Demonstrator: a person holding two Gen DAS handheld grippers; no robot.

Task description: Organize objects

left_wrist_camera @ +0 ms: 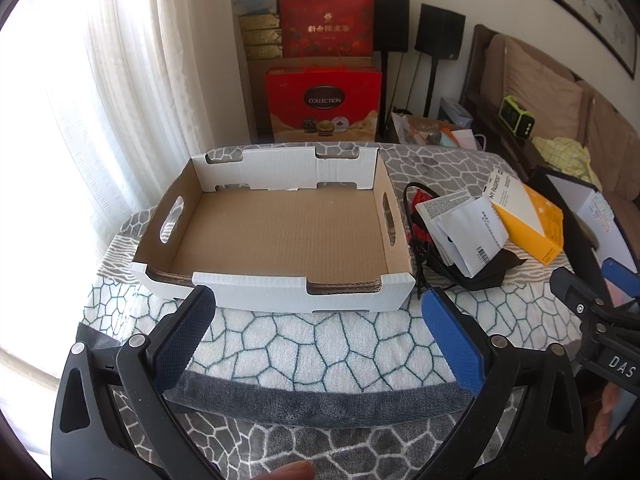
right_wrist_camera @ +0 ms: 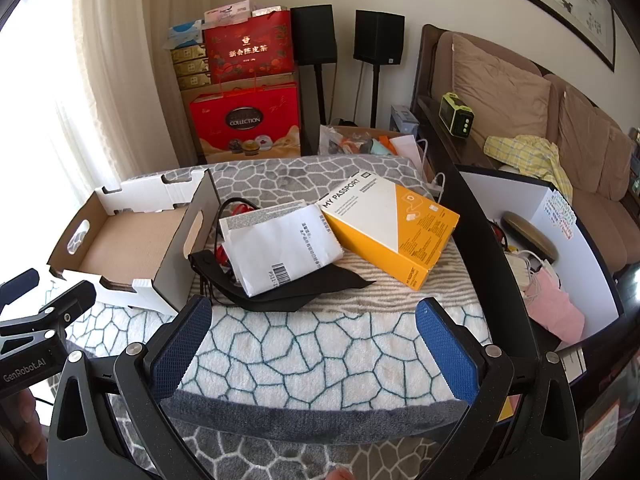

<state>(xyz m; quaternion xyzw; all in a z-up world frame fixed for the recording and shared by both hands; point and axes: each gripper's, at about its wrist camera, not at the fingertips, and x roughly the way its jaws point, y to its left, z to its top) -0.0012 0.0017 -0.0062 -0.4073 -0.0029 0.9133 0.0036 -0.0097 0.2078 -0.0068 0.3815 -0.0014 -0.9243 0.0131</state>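
Note:
An empty cardboard tray [left_wrist_camera: 280, 232] with white outer walls sits on the patterned towel; the right wrist view shows the same tray [right_wrist_camera: 120, 248] at the left. Right of it lies a pile: a yellow and white box [right_wrist_camera: 392, 224] marked MY PASSPORT, a white paper packet [right_wrist_camera: 280, 248], a black pouch [right_wrist_camera: 304, 292] and black and red cables [right_wrist_camera: 236, 208]. My left gripper [left_wrist_camera: 320, 300] hangs open just in front of the tray's near wall. My right gripper [right_wrist_camera: 314, 312] hangs open in front of the pile. Neither holds anything.
A white-walled bin [right_wrist_camera: 568, 248] with a pink item, cables and a dark case stands at the right. Red gift boxes [left_wrist_camera: 324, 100], speakers on stands and a brown sofa [right_wrist_camera: 520, 96] lie behind. The towel [right_wrist_camera: 320, 352] covers the table top.

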